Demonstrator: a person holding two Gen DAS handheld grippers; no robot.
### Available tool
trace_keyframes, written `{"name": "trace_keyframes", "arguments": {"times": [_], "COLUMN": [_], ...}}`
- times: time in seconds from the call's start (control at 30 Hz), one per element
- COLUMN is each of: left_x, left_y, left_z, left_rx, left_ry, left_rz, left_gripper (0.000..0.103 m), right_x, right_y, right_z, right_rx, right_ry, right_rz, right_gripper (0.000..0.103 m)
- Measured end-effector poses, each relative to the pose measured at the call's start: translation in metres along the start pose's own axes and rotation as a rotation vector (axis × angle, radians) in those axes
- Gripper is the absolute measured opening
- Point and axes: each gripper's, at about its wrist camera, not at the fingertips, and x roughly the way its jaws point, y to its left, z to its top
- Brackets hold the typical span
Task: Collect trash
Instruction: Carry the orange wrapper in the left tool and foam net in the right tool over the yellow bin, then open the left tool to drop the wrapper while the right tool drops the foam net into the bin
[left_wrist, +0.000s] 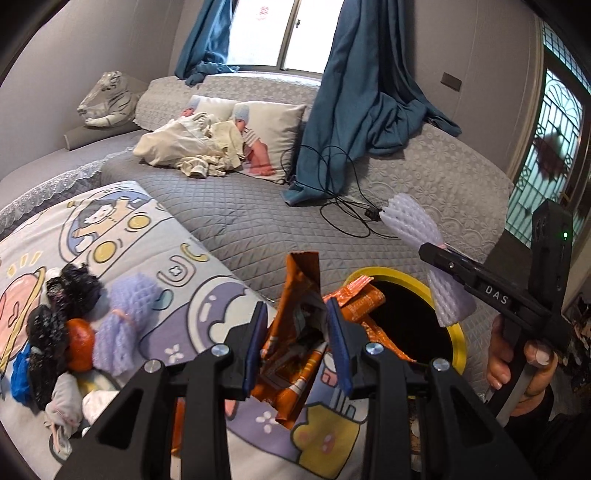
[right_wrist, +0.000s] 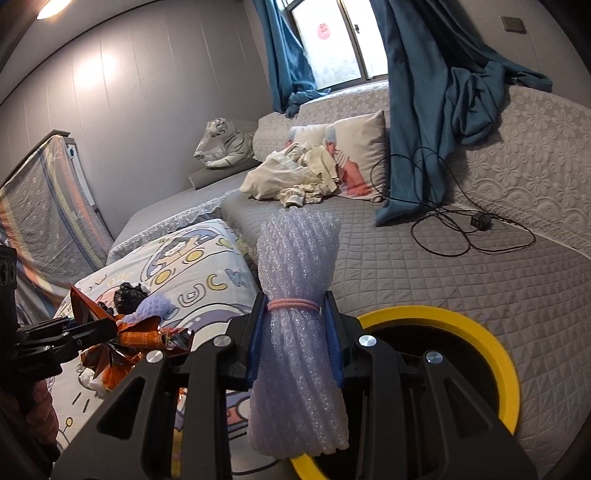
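Note:
My left gripper (left_wrist: 295, 314) is shut on a crumpled orange snack wrapper (left_wrist: 295, 280), held just left of a yellow-rimmed bin (left_wrist: 458, 339) whose dark opening faces up. My right gripper (right_wrist: 293, 306) is shut on a pale purple foam-net roll (right_wrist: 295, 258) tied with a pink band, over the near left edge of the bin (right_wrist: 495, 354). From the left wrist view that roll (left_wrist: 413, 221) hangs above the bin's far rim. On the cartoon blanket (left_wrist: 155, 229) lie black crumpled bags (left_wrist: 74, 288), an orange fruit (left_wrist: 79, 343) and another purple foam net (left_wrist: 118, 325).
The bin sits on a grey quilted bed (left_wrist: 258, 206). A black cable with a charger (left_wrist: 373, 213) lies beyond it, below a blue curtain (left_wrist: 354, 110). Cream clothes (left_wrist: 184, 147), a printed pillow (left_wrist: 273, 122) and a plush tiger (left_wrist: 107, 99) are at the far side.

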Motion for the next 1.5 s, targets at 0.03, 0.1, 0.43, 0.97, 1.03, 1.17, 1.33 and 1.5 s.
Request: {"name": "trace_keyframes", "arguments": {"times": [0.03,0.1,0.43,0.97,1.03,1.17,1.33,1.5], "left_x": [0.005,0.014,0.049,0.108,0.114,0.126,0.134,0.131], "left_y": [-0.004,-0.010,-0.039,-0.082,-0.085,-0.093,-0.094,-0.088], "left_z": [0.002,0.005,0.010,0.006,0.004,-0.001,-0.004,-0.005], "left_rx": [0.008,0.023,0.073,0.130,0.133,0.141,0.128,0.089], "left_ry": [0.006,0.014,0.056,0.150,0.163,0.193,0.208,0.192], "left_rz": [-0.008,-0.023,-0.077,-0.133,-0.141,-0.149,-0.167,-0.183], "left_gripper": [0.031,0.031,0.031,0.031,0.031,0.032,0.037,0.066], "right_x": [-0.001,-0.003,-0.004,0.004,0.005,0.009,0.012,0.012], "right_y": [-0.002,-0.008,-0.033,-0.076,-0.082,-0.092,-0.099,-0.103], "right_z": [0.001,0.002,-0.001,-0.008,-0.010,-0.014,-0.019,-0.019], "right_rx": [0.003,0.007,0.038,0.135,0.146,0.172,0.188,0.199], "right_ry": [-0.001,-0.006,0.002,0.046,0.054,0.076,0.089,0.086], "right_rz": [-0.007,-0.028,-0.089,-0.179,-0.191,-0.200,-0.216,-0.246], "right_gripper": [0.028,0.028,0.028,0.029,0.029,0.029,0.031,0.049]}}
